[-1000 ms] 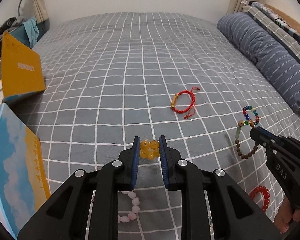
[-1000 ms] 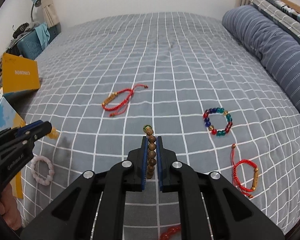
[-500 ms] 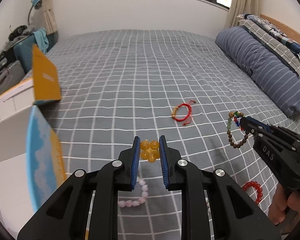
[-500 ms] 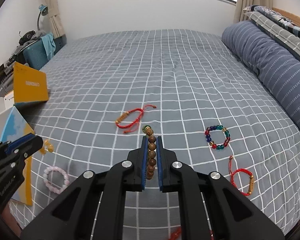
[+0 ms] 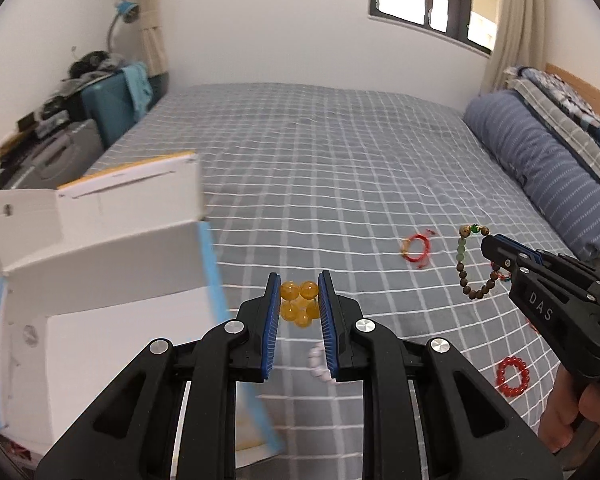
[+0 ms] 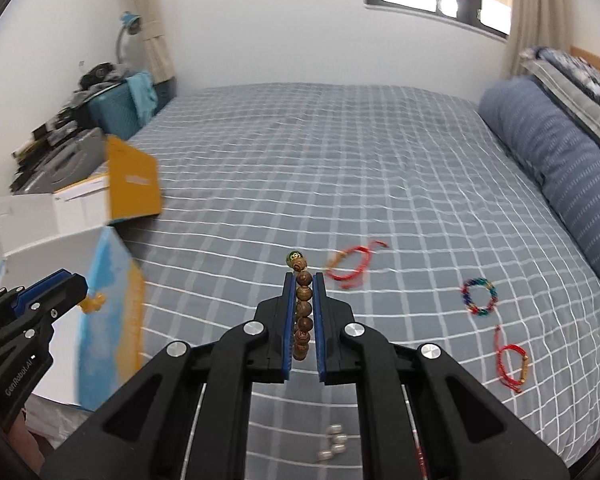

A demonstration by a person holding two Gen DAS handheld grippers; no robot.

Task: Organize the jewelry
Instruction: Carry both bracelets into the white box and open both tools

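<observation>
My left gripper [image 5: 299, 294] is shut on an amber bead bracelet [image 5: 299, 307] and holds it in the air beside an open white box [image 5: 100, 280] with a blue and yellow flap. In the right wrist view it shows at the left [image 6: 76, 284]. My right gripper [image 6: 302, 284] is shut on a brown wooden bead bracelet [image 6: 302, 312], also lifted; in the left wrist view the bracelet [image 5: 470, 264] hangs from that gripper [image 5: 488, 244]. A red cord bracelet [image 6: 350, 266], a multicolour bead bracelet [image 6: 479, 297] and a second red cord bracelet [image 6: 510, 356] lie on the grey checked bed [image 6: 340, 168].
A red bead bracelet [image 5: 511, 376] and a pale pink bead bracelet [image 5: 316, 362] lie on the bed near its front edge. A blue striped pillow [image 6: 560, 168] lies along the right. A second box with a yellow flap [image 6: 132, 180] and a cluttered teal suitcase [image 6: 112, 112] stand at the left.
Both grippers have risen and tilted up with their bracelets, so the wall and window show. The left gripper has moved closer to the open white box.
</observation>
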